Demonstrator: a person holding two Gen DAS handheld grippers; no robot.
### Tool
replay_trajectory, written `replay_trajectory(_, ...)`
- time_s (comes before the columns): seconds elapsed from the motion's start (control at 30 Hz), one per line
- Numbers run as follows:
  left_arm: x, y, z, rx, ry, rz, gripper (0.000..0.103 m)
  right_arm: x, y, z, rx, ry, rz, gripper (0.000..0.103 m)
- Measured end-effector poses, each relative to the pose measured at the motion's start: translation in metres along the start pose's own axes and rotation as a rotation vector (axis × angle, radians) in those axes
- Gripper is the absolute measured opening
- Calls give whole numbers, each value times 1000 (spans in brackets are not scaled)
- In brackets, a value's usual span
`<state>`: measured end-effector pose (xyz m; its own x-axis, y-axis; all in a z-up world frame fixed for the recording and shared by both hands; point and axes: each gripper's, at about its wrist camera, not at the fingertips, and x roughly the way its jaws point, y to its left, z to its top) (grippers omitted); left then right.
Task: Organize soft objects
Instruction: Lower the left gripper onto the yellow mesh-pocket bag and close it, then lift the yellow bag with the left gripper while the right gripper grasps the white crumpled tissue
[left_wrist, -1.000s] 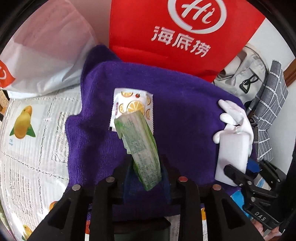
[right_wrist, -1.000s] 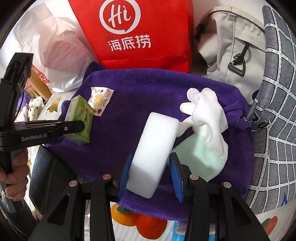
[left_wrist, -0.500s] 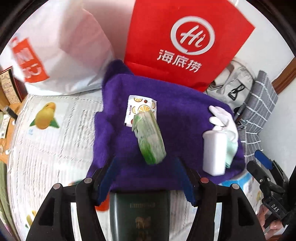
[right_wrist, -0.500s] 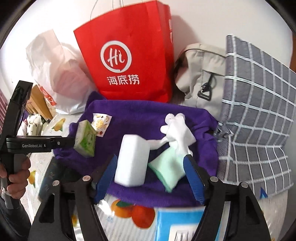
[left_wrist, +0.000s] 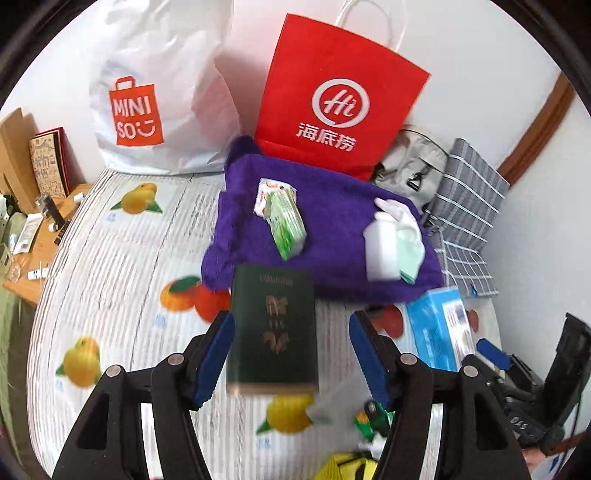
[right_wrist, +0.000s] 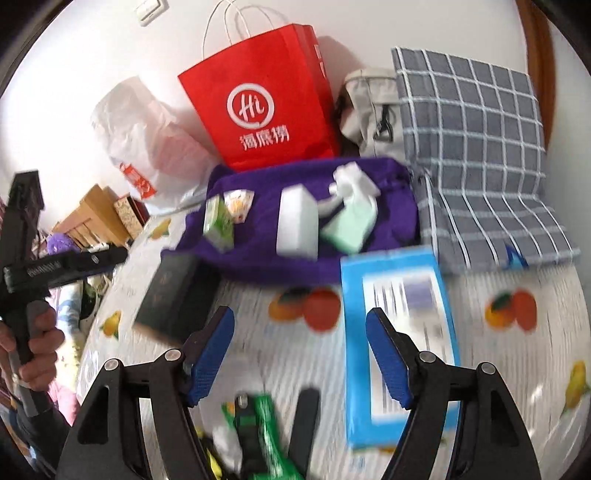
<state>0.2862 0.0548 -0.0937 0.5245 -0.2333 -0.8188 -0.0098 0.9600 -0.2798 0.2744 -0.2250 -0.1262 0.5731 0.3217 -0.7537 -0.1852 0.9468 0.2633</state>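
Note:
A purple towel (left_wrist: 332, 229) (right_wrist: 391, 206) lies on the fruit-print bed cover. On it rest a green tissue pack (left_wrist: 288, 229) (right_wrist: 218, 221), a fruit-print sachet (left_wrist: 269, 190), a white sponge block (left_wrist: 380, 251) (right_wrist: 295, 225), a white glove (left_wrist: 399, 214) (right_wrist: 351, 181) and a mint cloth (left_wrist: 410, 254) (right_wrist: 351, 225). My left gripper (left_wrist: 291, 354) is open and empty, pulled back, above a dark green book (left_wrist: 273, 328). My right gripper (right_wrist: 299, 358) is open and empty, back from the towel.
A red paper bag (left_wrist: 340, 99), a white Miniso bag (left_wrist: 155, 96), a grey backpack (left_wrist: 410, 166) and a checked cushion (right_wrist: 476, 147) stand behind the towel. A blue box (right_wrist: 399, 328) lies near the right gripper. Green wrappers (right_wrist: 266, 432) lie in front.
Both grippers have let go, the left of the tissue pack and the right of the sponge block, opened wide and drawn back from the towel. Both things now rest on it.

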Motion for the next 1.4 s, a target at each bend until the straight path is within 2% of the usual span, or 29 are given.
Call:
replay_trajectory(0.07,-9,-1,-14,2,-5,-9,63,-9,4,-17,-7,-2,-15,73)
replay_trajectory(0.2,-19,-4,-42,3,-5,-14,63,-22,13,-50,-29,12,-4,57)
replay_trajectory(0.33,-23,-4,-70,6,12,-30,63,-23,22,-75,-50,36,-5,48)
replay_trajectory(0.57,-17,0,-112,17,52,-29,63,-23,34,-116,-55,87,51,48)
replay_trajectory(0.73,-4,-4,-138,45,88,-57,63,-19,33,-137,-59,103,-5,49)
replay_trajectory(0.87,10,-17,-156,109,117,-78,62,-18,22,-143,-50,102,-42,49)
replay_trajectory(1.0,28,-36,-171,196,142,-66,61,-23,5,-148,-22,93,-70,50)
replay_trajectory(1.1,43,-43,-175,212,158,-66,60,-24,-6,-153,-2,98,-88,50)
replay_trajectory(1.17,47,-46,-176,218,135,-60,50,-26,-12,-156,11,99,-94,50)
replay_trajectory(1.27,49,-51,-178,251,142,-95,25,-29,-17,-158,25,92,-86,50)
replay_trajectory(1.33,45,-50,-176,245,117,-89,23,-31,-18,-158,23,84,-85,50)
replay_trajectory(1.4,36,-46,-175,227,108,-127,22,-31,-16,-158,17,82,-82,50)
